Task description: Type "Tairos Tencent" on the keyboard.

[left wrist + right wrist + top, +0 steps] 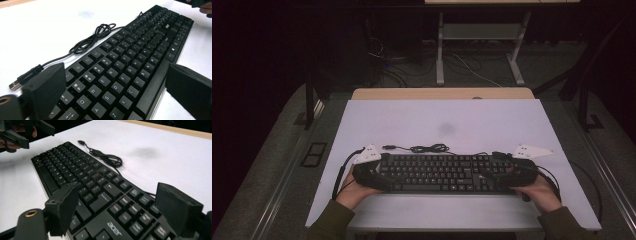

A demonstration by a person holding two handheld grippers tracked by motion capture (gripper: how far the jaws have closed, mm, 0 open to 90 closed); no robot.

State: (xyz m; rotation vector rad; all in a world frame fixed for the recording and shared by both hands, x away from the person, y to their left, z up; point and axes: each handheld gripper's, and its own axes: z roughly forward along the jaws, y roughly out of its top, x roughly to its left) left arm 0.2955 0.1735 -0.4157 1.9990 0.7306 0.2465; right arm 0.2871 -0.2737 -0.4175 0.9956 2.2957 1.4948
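Item: black Acer keyboard, set flat at the table's near edge, both ends straddled and released.

I had the left gripper over the Q-A-Z end, jaws spread wide, pads clear of the case; the right gripper stood likewise open across the numeric-pad end, gripping nothing. Placement looked complete to me; only pulling my hands back remained. Beyond the keyboard its USB cable lay loosely coiled and unplugged on the white table, near a faint grey smudge.
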